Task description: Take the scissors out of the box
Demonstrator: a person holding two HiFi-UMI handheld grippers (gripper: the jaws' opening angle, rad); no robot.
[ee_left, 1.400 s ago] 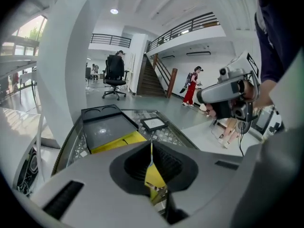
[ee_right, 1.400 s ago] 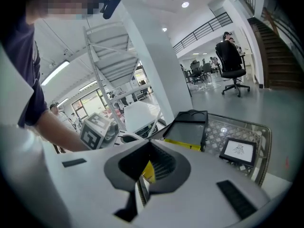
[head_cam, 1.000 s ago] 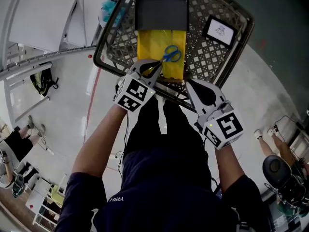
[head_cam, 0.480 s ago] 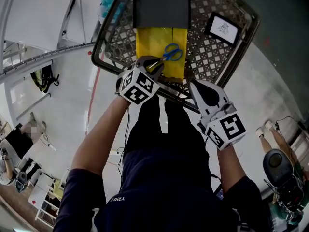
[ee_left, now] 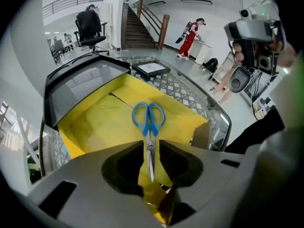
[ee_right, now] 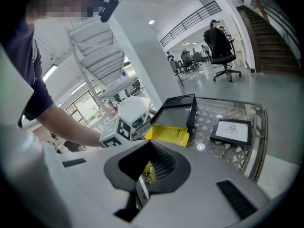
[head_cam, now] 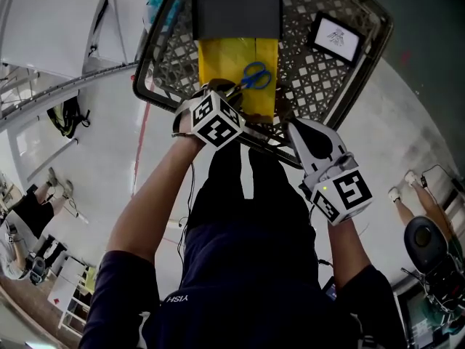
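Note:
Blue-handled scissors (head_cam: 254, 75) lie flat in an open yellow box (head_cam: 218, 57) on a lattice-topped table, handles away from me. My left gripper (head_cam: 231, 93) reaches over the box's near edge. In the left gripper view the scissors (ee_left: 148, 120) point straight at it. The left gripper (ee_left: 151, 148) stands narrowly open, the blade tips lying in the gap between its jaws without being clamped. My right gripper (head_cam: 299, 126) hangs at the table's near rim, right of the box; in its own view the right gripper (ee_right: 149, 141) is shut and holds nothing.
The box's black lid (head_cam: 236, 9) stands open at the far side. A framed picture (head_cam: 336, 38) lies on the table to the right. The table's dark rim (head_cam: 156, 86) curves round the near side. Other people and office chairs are far off.
My left gripper has moved forward over the box's near edge until the scissor blades sit between its jaws. The right gripper has hardly moved. The scissors lie where they were.

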